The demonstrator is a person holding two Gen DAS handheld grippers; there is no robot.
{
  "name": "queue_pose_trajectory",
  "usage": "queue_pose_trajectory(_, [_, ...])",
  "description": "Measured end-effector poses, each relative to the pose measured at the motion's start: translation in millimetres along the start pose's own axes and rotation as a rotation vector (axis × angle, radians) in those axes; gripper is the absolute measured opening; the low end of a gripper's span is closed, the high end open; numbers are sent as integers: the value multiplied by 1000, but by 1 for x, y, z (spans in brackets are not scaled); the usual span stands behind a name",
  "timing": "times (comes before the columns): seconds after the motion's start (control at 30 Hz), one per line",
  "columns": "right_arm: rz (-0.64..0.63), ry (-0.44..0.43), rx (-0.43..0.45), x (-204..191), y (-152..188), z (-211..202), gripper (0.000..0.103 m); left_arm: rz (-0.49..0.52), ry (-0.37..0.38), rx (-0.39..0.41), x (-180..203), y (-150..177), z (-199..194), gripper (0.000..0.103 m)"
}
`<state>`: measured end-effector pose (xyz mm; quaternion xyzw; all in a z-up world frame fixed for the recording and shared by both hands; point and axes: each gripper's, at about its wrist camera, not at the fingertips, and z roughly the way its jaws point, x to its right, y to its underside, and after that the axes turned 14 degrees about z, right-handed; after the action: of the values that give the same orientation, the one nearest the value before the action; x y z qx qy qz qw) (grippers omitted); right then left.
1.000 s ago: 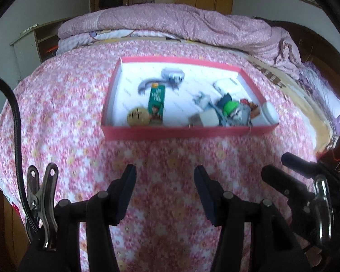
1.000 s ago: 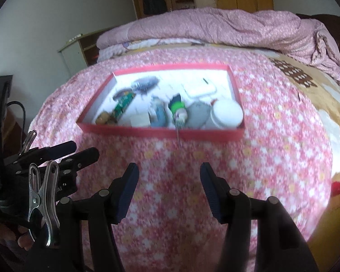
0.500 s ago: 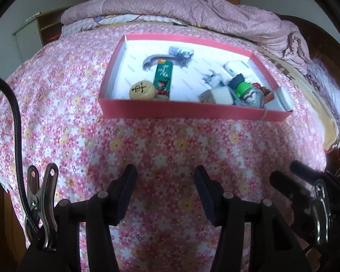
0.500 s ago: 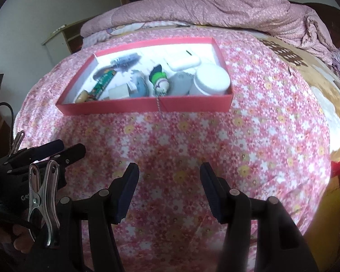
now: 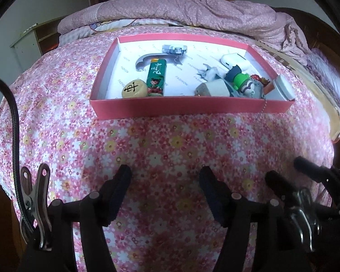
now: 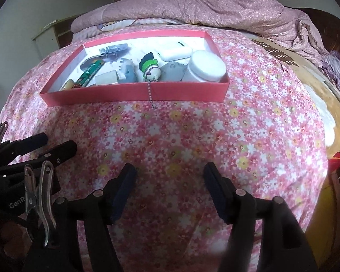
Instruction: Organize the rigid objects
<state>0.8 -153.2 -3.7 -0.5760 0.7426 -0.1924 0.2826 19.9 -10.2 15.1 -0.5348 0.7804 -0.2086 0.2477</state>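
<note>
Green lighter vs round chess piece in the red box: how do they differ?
The green lighter is long and rectangular, printed with a cartoon figure; the chess piece is a round tan disc with one dark character. The lighter runs lengthwise away from the box's near wall; the chess piece sits beside its near end, by that wall. Both lie flat in the left part of the red box.

left claw (image 5: pixel 165 176) spread wide, right claw (image 6: pixel 170 174) spread wide, side by side
</note>
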Motion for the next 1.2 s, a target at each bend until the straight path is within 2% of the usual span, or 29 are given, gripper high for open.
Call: queue_pose_trajectory(1.2, [1, -8, 2, -2, 0, 1, 69, -2, -8, -2, 0, 0, 1, 70])
